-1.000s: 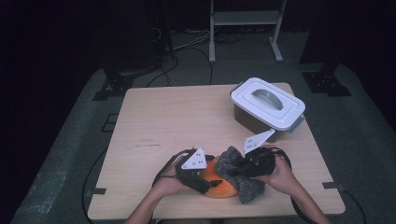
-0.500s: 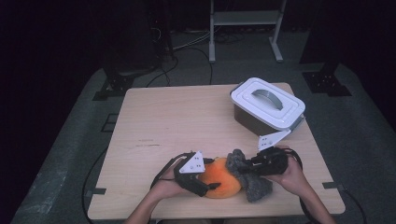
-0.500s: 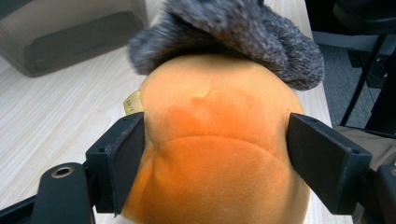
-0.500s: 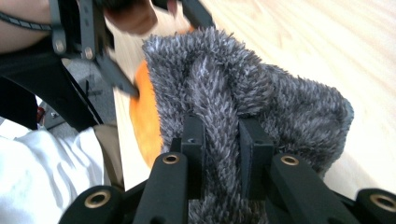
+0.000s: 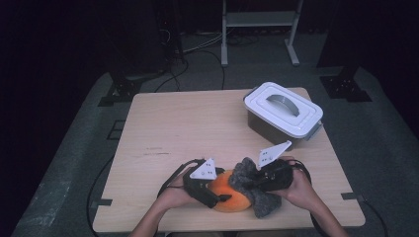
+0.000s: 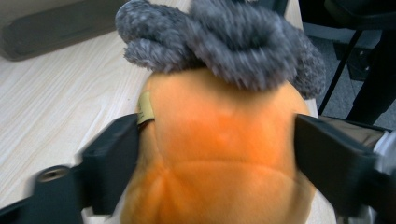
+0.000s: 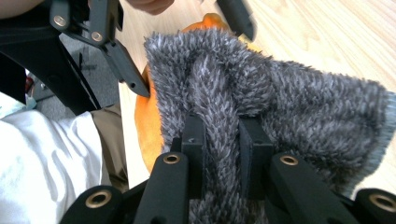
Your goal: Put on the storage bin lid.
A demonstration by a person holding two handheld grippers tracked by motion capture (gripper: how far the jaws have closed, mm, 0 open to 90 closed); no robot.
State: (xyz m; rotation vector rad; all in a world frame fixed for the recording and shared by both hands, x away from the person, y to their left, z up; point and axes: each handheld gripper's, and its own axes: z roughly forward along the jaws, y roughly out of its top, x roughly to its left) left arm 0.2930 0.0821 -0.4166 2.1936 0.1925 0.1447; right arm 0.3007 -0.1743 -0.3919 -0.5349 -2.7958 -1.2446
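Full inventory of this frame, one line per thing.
Plush toy: 1, orange, near table edge, between the left gripper's jaws.
Fuzzy cloth: 1, grey, draped on the toy's right side.
Box with handled lid: 1, white lid on grey base, far right of table.
Table: 1, light wood.
Metal stand: 1, white, on the floor behind the table.
Left gripper: 1, black, around the toy.
Right gripper: 1, black, pinching the cloth.
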